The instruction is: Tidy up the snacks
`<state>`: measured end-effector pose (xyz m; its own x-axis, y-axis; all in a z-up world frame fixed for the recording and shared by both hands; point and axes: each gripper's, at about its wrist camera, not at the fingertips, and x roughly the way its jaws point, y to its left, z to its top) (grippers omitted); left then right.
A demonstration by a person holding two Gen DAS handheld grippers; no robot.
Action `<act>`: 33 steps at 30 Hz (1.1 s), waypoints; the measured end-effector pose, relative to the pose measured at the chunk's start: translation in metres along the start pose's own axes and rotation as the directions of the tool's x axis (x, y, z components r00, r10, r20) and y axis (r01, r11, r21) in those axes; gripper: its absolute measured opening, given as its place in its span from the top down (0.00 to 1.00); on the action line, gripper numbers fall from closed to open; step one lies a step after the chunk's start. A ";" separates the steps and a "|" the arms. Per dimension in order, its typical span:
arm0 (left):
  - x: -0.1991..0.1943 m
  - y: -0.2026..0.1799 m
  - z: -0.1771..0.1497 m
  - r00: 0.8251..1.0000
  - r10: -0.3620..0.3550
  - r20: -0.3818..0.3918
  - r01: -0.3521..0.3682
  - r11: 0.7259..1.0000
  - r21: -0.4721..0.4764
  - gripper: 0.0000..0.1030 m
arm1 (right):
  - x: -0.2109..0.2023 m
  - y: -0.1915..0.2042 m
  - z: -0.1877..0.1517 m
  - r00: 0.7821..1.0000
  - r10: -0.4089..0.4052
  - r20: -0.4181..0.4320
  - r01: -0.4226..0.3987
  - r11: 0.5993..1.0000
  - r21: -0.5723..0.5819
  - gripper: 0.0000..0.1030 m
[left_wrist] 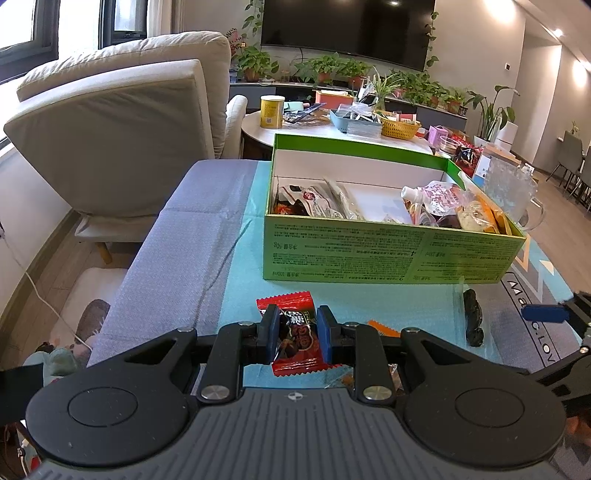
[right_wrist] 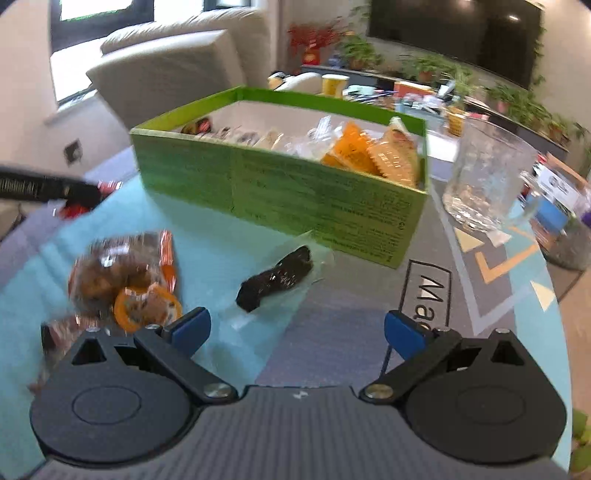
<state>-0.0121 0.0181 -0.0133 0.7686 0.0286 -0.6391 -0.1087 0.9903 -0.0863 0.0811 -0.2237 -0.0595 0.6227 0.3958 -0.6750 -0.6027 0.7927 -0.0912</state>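
Left gripper (left_wrist: 294,336) pads clamping red snack packet (left_wrist: 295,332)

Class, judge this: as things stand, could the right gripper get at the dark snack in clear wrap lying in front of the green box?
Probably yes: the right gripper is open and empty, the dark snack lies just ahead, with nothing between.

Beige sofa (left_wrist: 122,122), wall television (left_wrist: 347,29), potted plants (left_wrist: 325,68).
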 end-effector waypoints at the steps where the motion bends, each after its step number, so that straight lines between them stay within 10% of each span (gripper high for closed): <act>1: 0.000 0.000 0.000 1.000 0.000 0.000 0.000 1.000 0.002 0.80 | 0.002 0.001 0.000 1.000 0.004 0.004 -0.004 1.000 -0.029 0.05; 9: 0.001 -0.002 0.001 1.000 0.009 -0.003 -0.009 1.000 0.004 0.80 | 0.014 0.001 0.008 0.994 0.087 0.059 -0.073 0.975 -0.209 0.05; 16: 0.006 -0.001 0.000 1.000 0.013 -0.017 -0.012 1.000 0.003 0.80 | 0.034 -0.019 0.021 0.981 0.193 0.020 -0.190 0.978 -0.089 0.05; 21: 0.009 0.000 0.000 1.000 0.017 -0.020 -0.017 1.000 -0.006 0.80 | 0.032 -0.013 0.019 0.990 0.130 0.047 -0.129 0.991 -0.026 0.05; 25: 0.009 -0.001 -0.001 1.000 0.011 -0.022 -0.011 1.000 -0.009 0.80 | 0.018 -0.006 0.015 0.991 0.114 0.072 -0.114 0.993 -0.007 0.43; 33: -0.001 0.002 -0.002 1.000 0.009 -0.003 -0.009 1.000 -0.010 0.80 | 0.002 0.002 0.006 0.994 0.051 0.093 -0.053 0.998 0.021 0.60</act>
<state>-0.0139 0.0195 -0.0144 0.7659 0.0370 -0.6419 -0.1220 0.9886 -0.0886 0.0841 -0.2186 -0.0570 0.6348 0.4774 -0.6076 -0.6244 0.7801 -0.0394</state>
